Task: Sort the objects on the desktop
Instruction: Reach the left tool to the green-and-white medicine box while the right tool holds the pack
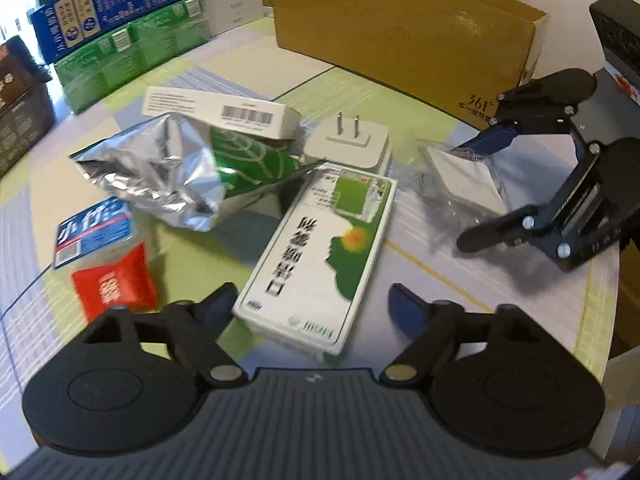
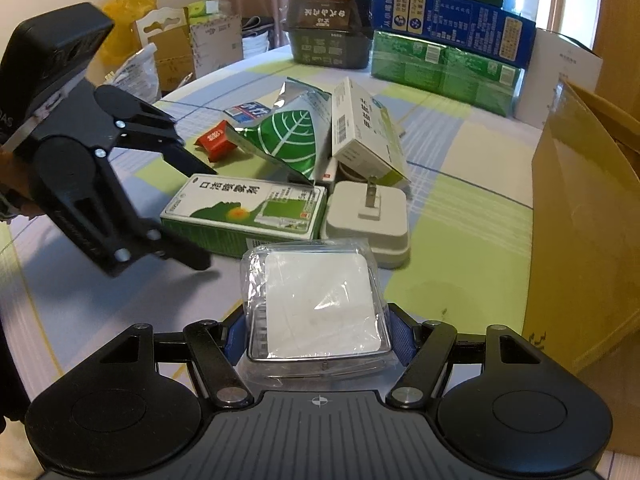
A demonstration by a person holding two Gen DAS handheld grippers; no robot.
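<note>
Landmark: the green-and-white spray box [image 1: 320, 256], lying flat near the middle of the table [image 1: 420, 280]. Left of the box lie a red sachet [image 1: 114, 284] and, beyond it, a blue-labelled packet [image 1: 94, 232]. Behind the box, to its left, a crumpled silver-and-green foil bag [image 1: 176, 172] rests with a white barcoded carton [image 1: 224, 112] leaning on it. Directly behind the box, touching its far end, sits a white plug adapter [image 1: 352, 140], prongs up. The left gripper [image 1: 312, 304] hovers at the box's near end, fingers spread wide to either side of it, gripping nothing. Right of the box, the right gripper [image 2: 318, 328] is clamped on a clear-wrapped white square pad [image 2: 320, 304], held just beside the adapter. In the right wrist view the pad sits between blue finger pads [image 2: 402, 336]. Far behind and right of the box stands a brown cardboard box [image 1: 400, 32]; far behind and left, stacked green and blue cartons [image 1: 120, 28].
</note>
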